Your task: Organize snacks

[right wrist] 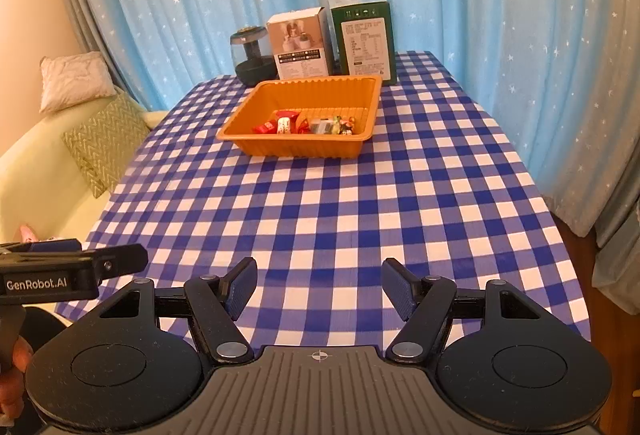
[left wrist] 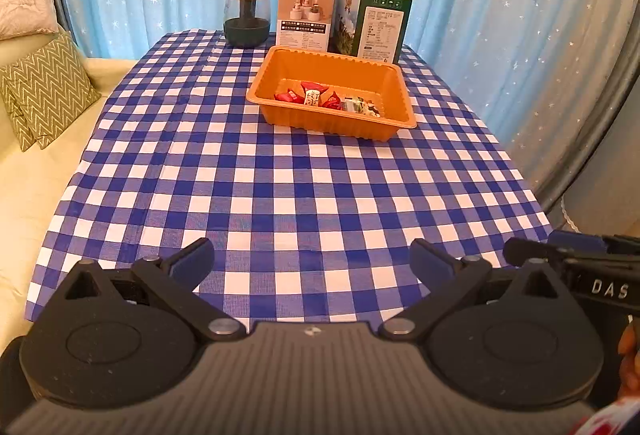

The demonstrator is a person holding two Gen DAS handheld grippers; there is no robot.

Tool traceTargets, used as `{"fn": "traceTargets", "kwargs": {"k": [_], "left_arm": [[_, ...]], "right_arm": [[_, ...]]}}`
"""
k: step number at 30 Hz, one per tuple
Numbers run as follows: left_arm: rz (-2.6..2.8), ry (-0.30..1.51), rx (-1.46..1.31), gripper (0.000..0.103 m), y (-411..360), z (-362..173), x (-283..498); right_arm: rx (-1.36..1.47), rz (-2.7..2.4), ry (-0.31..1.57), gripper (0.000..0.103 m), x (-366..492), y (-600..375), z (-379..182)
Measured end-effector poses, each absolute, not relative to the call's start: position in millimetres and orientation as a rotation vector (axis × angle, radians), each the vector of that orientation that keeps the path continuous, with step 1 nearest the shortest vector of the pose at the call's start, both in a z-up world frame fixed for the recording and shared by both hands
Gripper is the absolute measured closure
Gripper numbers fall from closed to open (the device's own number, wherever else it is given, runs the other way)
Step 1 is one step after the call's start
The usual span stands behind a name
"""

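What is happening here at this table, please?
A person holds two claws above the near end of the checked tablecloth. The left claw and right claw are both open and empty. The wrapped snacks already lie in the orange tray; no loose snack shows on the cloth.

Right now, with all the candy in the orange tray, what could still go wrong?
1. The orange tray looks light. A push from a claw might slide it into the two boxes standing right behind it and tip them.
2. The glass jar sits near the table's back edge, so a knock might send it off.
3. The checked cloth hangs over the table edge. A claw that snags it might drag everything along.
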State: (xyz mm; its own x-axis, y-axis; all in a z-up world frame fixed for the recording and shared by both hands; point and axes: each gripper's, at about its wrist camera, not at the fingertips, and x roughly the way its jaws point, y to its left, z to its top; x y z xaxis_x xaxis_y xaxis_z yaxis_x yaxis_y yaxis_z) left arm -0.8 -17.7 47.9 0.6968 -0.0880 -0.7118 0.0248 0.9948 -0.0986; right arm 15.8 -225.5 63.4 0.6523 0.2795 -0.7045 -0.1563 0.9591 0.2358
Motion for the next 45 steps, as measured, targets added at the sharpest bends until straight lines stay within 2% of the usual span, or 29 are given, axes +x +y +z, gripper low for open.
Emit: {"fn": "traceTargets", "kwargs": {"k": [45], "left_arm": [[-0.068, 0.784, -0.076, 0.000, -21.0, 49.1, -8.8]], "right_arm": [[0.184, 0.249, 0.822, 0.034, 7.2, -226.5, 66.3]]}}
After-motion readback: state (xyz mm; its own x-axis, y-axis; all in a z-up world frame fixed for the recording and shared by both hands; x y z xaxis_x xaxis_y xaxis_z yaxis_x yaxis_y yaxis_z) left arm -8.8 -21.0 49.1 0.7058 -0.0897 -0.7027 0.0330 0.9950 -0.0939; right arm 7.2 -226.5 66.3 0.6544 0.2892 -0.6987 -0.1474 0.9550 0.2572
